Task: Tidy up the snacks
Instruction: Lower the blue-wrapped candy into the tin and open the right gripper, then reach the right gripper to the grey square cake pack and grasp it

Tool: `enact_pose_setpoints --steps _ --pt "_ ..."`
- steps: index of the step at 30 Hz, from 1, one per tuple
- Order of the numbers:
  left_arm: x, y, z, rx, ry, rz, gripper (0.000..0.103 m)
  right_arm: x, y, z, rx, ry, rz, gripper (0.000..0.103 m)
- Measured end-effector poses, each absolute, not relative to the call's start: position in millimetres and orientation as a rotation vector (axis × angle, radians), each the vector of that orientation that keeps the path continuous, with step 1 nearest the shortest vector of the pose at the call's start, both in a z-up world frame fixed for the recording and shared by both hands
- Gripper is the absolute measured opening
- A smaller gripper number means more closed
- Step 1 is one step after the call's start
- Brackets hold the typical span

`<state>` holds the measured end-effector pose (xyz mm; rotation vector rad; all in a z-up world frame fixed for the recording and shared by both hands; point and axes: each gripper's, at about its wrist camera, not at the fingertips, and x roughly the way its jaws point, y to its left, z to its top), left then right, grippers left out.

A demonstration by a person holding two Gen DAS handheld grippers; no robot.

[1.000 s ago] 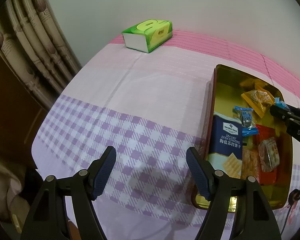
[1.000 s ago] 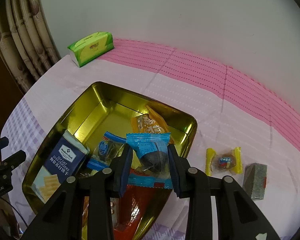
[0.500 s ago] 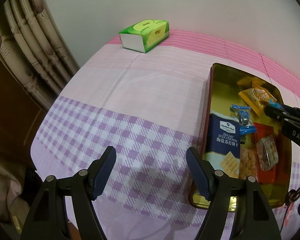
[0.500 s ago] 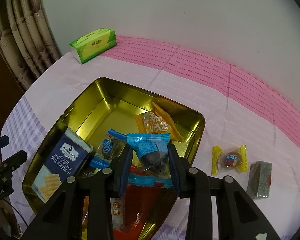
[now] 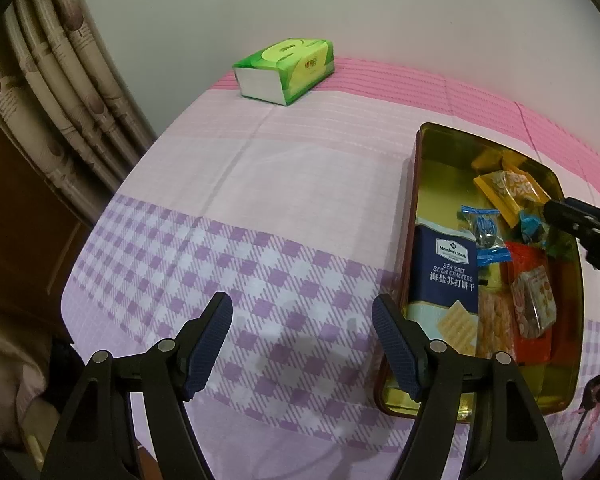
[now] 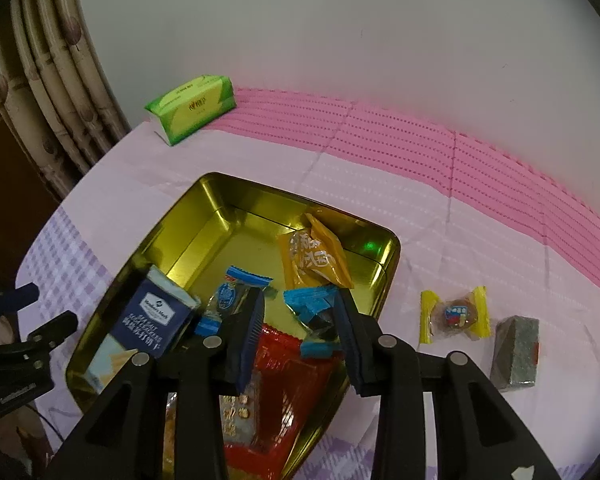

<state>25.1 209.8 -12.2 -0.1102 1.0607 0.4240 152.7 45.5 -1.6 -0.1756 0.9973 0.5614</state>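
A gold tin (image 6: 204, 216) holds a navy cracker box (image 6: 156, 316), an orange packet (image 6: 316, 258), a blue-wrapped snack (image 6: 228, 300) and red packets (image 6: 292, 392). My right gripper (image 6: 300, 312) hangs over the tin with its jaws parted; a second blue-wrapped snack (image 6: 314, 318) lies loose between them, against the right finger. My left gripper (image 5: 300, 328) is open and empty over the checked cloth, left of the tin (image 5: 416, 200). A yellow-wrapped candy (image 6: 456, 314) and a grey foil block (image 6: 516, 354) lie on the cloth right of the tin.
A green tissue pack (image 5: 286, 70) sits at the far left by the wall. Curtains (image 5: 48, 92) hang at the left past the table edge. The table (image 5: 300, 184) carries a pink and purple cloth.
My right gripper has opened and let go of the blue-wrapped snack, which has dropped lower over the tin. The left gripper has hardly moved.
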Motion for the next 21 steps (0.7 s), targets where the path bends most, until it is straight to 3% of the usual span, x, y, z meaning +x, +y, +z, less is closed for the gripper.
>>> enact_pose_setpoints --steps 21 --pt "24 208 -13 -0.106 1.064 0.415 0.073 153 -89 -15 -0.085 1.02 0.308 0.039"
